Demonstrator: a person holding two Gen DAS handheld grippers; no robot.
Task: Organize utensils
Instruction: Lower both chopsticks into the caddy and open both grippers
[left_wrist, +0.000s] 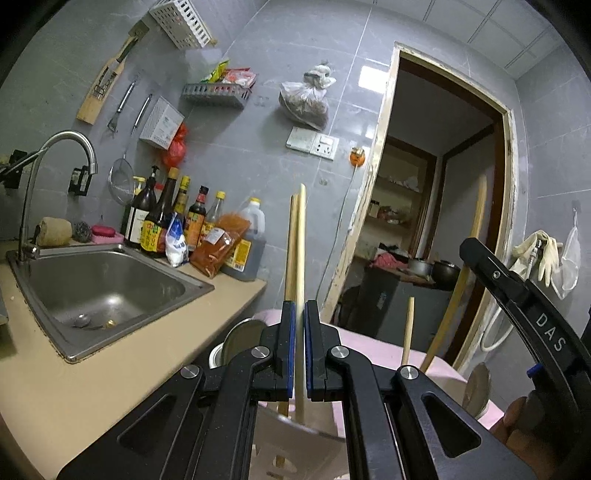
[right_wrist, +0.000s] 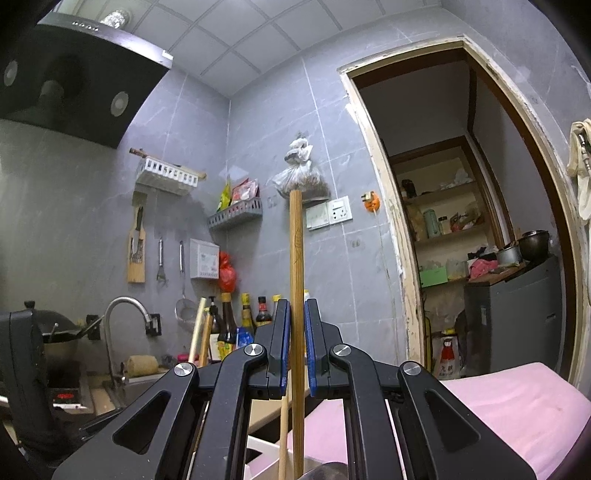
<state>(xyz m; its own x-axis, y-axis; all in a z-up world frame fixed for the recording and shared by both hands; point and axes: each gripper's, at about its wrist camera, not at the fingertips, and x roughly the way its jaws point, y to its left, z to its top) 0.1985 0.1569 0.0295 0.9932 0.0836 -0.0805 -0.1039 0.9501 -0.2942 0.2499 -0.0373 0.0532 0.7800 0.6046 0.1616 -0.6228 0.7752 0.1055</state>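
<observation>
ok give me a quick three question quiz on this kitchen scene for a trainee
1. True or false: the left hand-held gripper is shut on a pale wooden stick.
2. What does the right hand-held gripper hold: A a spoon, B a brown wooden stick, C a bottle?
3. What hangs on the wall above the sockets?

Key: 1 true; 2 B; 3 a tied plastic bag.
</observation>
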